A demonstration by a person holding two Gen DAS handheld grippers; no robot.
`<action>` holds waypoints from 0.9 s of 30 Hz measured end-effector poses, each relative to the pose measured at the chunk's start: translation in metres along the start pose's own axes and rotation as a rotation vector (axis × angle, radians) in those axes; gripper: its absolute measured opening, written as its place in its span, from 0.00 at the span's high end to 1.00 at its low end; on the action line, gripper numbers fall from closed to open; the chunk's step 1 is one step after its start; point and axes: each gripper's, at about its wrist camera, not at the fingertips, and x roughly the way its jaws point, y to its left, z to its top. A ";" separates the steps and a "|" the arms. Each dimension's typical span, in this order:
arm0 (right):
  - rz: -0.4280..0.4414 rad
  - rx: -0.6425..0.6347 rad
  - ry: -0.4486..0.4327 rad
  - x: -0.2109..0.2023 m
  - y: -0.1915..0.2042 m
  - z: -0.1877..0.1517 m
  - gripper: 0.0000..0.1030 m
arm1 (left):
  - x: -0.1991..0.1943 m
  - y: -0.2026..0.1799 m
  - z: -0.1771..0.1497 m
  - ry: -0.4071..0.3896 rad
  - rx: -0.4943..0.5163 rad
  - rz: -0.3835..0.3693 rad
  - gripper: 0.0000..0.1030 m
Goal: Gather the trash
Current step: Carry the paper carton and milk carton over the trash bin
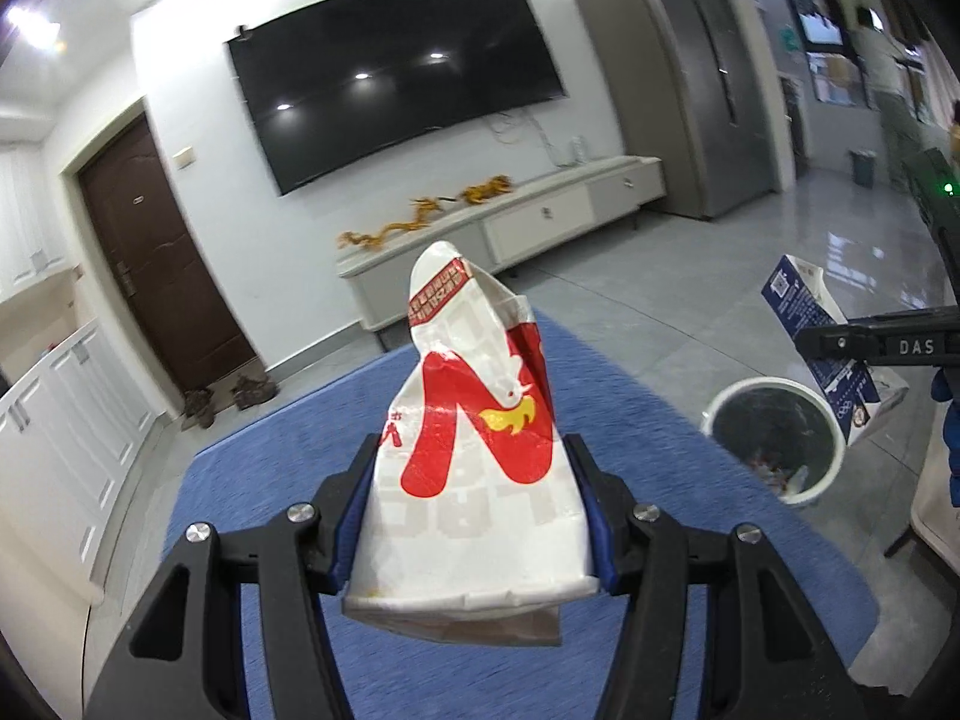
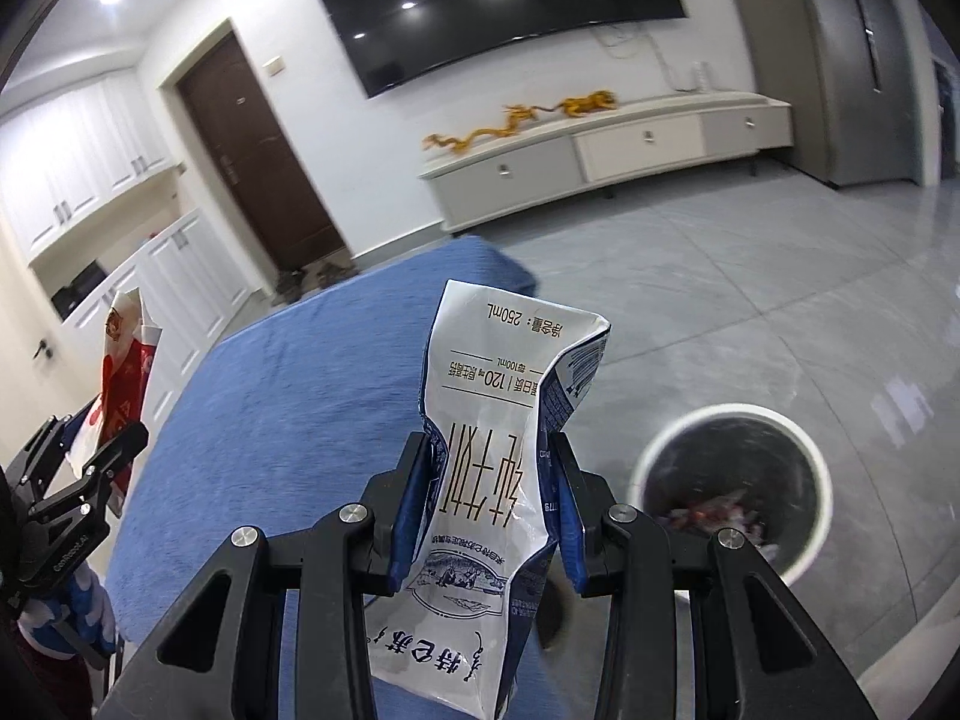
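Two grippers, each clamped on a piece of trash. Left gripper (image 1: 474,516): blue-padded jaws pressed against both sides of a crumpled white paper bag (image 1: 474,444) with a big red letter and a yellow flame mark; bag stands upright between the pads, its open bottom edge hanging toward the camera. Right gripper (image 2: 495,510): jaws closed on the dented waist of a flattened white-and-blue milk carton (image 2: 504,456) (print reads upside down from the wrist view, "250mL" near the far end). Both items held in the air above a blue cloth-covered surface (image 1: 300,468). White trash bin (image 2: 735,486) with dark liner sits on the grey tiled floor (image 2: 750,300) off the right edge of the blue surface, lower right of the carton; coloured scraps visible inside. From the left wrist view the carton shows just above the bin's far rim. Background: wall-mounted TV (image 1: 396,72), low white cabinet (image 1: 510,234) bearing golden dragon figures (image 1: 390,231), brown door (image 1: 156,258).
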 end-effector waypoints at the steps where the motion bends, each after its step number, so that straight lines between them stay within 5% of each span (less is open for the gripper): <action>1: -0.009 0.008 -0.001 0.000 -0.007 0.000 0.63 | 0.003 -0.008 0.004 0.003 0.012 -0.014 0.46; 16: -0.100 0.201 0.023 0.019 -0.134 -0.029 0.63 | 0.069 -0.148 0.049 0.090 0.185 -0.234 0.46; 27: -0.118 0.253 0.061 0.058 -0.171 -0.033 0.63 | 0.129 -0.212 0.062 0.225 0.197 -0.403 0.46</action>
